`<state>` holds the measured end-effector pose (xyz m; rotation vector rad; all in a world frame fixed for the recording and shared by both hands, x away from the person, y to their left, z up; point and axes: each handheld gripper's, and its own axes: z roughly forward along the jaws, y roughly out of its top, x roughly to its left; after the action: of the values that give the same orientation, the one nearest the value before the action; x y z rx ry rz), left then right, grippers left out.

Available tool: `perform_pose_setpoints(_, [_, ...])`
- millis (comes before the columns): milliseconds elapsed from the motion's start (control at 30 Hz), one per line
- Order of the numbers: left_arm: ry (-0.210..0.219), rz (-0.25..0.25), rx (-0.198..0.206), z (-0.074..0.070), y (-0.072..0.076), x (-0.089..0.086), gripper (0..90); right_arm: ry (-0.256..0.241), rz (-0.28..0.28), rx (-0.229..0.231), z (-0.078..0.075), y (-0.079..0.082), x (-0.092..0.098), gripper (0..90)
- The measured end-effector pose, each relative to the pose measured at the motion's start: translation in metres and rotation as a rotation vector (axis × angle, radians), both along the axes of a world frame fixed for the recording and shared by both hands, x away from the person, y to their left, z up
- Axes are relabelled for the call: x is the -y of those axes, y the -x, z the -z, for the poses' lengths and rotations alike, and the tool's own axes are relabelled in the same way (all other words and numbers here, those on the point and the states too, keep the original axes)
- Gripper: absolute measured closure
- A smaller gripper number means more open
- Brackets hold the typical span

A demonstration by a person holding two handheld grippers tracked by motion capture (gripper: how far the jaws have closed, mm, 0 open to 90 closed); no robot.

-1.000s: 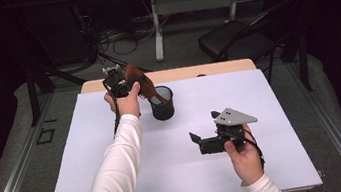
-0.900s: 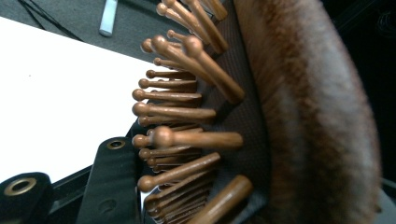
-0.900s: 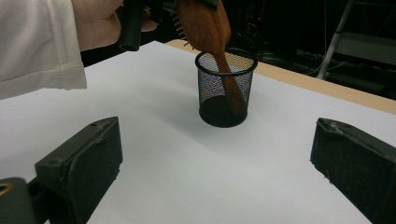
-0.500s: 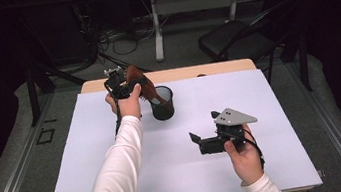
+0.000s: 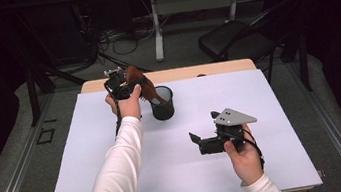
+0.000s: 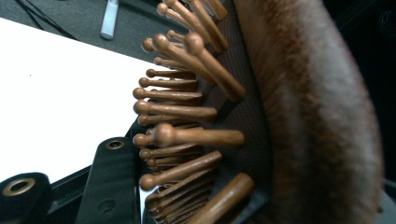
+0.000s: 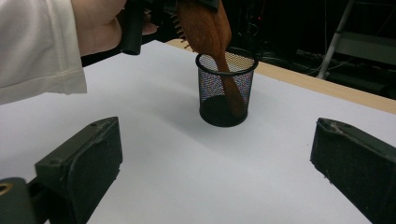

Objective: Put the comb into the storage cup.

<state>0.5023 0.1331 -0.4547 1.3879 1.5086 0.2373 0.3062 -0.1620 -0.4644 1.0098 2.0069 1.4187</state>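
Black wire-mesh pen cup (image 5: pixel 162 103): stands upright on the white tabletop (image 5: pixel 90 152), toward its far edge. Contents: the handle of one wooden hairbrush (image 7: pixel 208 28), which runs down inside the mesh to the cup's floor and leans against the rim.

Wooden hairbrush: tilted, its head above the rim with round-tipped wooden bristles (image 6: pixel 177 135) on a dark cushion.

Left tool (image 5: pixel 124 85): pinching the brush head, just left of the cup, raised over the tabletop.

Right tool (image 5: pixel 199 141): jaws spread wide, nothing between them, held low over the near right part of the tabletop, well apart from the cup and facing it.
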Motion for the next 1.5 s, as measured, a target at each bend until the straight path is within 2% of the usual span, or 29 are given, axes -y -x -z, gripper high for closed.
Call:
perform_pose_setpoints(333, [0.035, -0.017, -0.017, 0.006, 0.0, -0.009, 48.1, 0.003, -0.003, -0.003, 0.0, 0.0, -0.001, 1.8])
perform_pose_setpoints(1500, [0.05, -0.042, -0.001, 0.012, 0.002, -0.013, 45.1, 0.003, 0.001, -0.002, 0.001, 0.0, -0.001, 1.8])
